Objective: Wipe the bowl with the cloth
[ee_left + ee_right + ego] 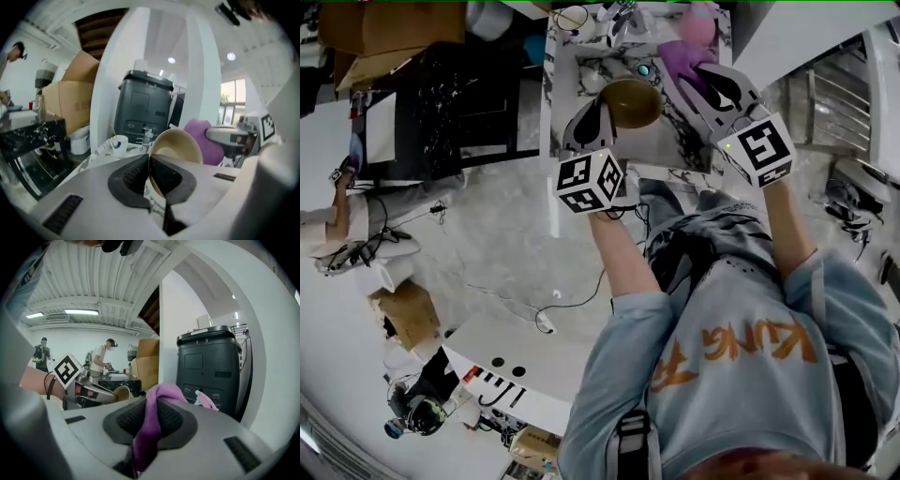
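Observation:
My left gripper (602, 111) is shut on the rim of a tan bowl (632, 101), holding it up on edge above the marble table (565, 66). In the left gripper view the bowl (180, 145) rises from between the black pads (132, 176), its pale inside facing me. My right gripper (698, 80) is shut on a purple cloth (684, 58), just right of the bowl. In the right gripper view the cloth (152, 420) hangs pinched between the pads, and the bowl (123, 392) and left gripper (91, 394) show at the left.
On the table behind stand a white cup (118, 144) and a small glass (146, 137). A dark bin (143, 108) and a white pillar (111, 84) rise beyond. Cardboard boxes (70, 98) sit at the left. People stand at a far counter (101, 359).

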Demonstrator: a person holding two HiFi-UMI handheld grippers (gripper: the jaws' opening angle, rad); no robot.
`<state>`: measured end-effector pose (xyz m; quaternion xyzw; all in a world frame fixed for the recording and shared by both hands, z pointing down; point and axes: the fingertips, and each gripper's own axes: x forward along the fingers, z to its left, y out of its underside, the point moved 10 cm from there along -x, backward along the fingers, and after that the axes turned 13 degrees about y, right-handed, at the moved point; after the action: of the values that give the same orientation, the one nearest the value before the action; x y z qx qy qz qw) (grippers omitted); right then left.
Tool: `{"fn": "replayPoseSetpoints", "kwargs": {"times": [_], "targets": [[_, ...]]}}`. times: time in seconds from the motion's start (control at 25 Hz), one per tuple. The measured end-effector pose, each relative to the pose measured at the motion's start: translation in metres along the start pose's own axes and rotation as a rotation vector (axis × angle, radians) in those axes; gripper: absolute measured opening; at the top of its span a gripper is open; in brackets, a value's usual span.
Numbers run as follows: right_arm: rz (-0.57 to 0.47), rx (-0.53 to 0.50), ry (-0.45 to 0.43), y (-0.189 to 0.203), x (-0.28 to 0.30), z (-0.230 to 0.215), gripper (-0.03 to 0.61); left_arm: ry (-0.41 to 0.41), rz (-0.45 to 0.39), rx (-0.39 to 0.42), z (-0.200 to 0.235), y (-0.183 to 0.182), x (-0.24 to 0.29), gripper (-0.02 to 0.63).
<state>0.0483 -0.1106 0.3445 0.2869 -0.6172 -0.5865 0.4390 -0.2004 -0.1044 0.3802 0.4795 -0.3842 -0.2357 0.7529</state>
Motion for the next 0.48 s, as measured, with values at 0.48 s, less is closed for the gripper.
{"fn": "replayPoseSetpoints", "kwargs": {"times": [0.48], "targets": [[-0.196,0.046,-0.395,-0.039,-0.033,0.013,0.078,0.048,-0.347,-0.267,-0.032,-0.003,-0.051,0.032]]}}
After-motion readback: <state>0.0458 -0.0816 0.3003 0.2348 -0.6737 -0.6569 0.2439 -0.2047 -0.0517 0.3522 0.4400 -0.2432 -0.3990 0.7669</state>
